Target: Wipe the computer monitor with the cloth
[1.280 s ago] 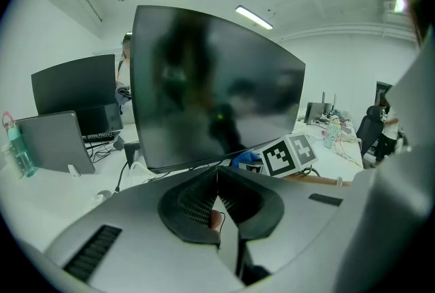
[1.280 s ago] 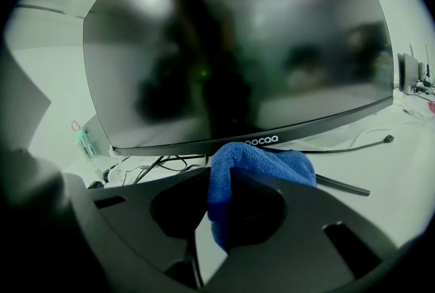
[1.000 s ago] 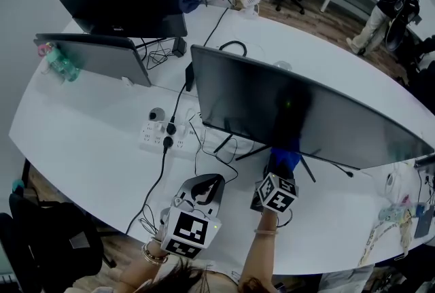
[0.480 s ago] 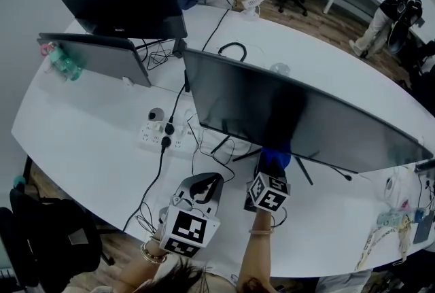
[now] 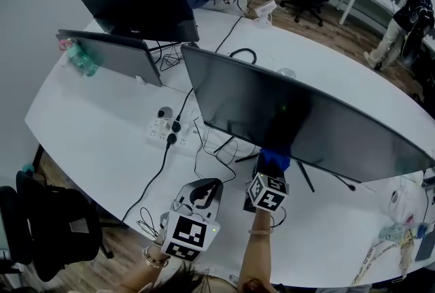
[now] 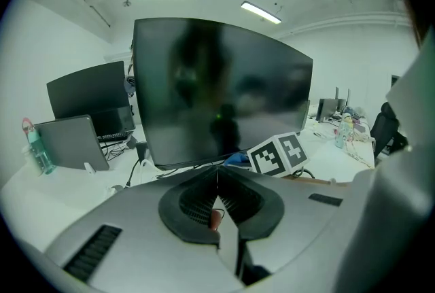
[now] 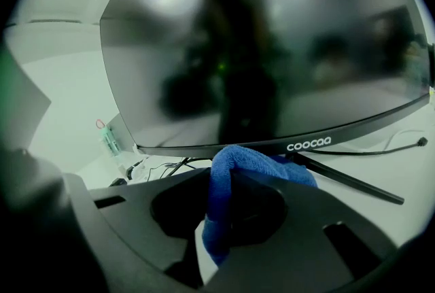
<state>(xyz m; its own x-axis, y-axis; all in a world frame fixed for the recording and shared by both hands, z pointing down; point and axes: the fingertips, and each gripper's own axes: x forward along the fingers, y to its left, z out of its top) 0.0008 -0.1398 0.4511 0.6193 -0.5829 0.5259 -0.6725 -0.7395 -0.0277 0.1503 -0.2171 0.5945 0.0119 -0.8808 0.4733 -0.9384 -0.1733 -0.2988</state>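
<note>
Since the cloth [image 7: 224,183] clamped in my right claw [image 5: 272,168] looks soft and floppy, a pinch at its fold suits it, bulging just ahead under the monitor [image 7: 272,47] edge; my left claw [image 6: 217,179] sits closed, empty.

The right gripper [image 7: 221,220] has its dark jaws clamped on a blue cloth [image 7: 253,164]. The cloth's top fold lies against the lower edge of the monitor [image 7: 272,47], just left of the logo. The dark screen fills the upper frame. A stand [image 7: 348,180] leg slants right over the white table [image 7: 408,179]. A cable [image 7: 408,145] lies near the table's right edge, and a bottle [image 7: 109,142] stands far left.
</note>
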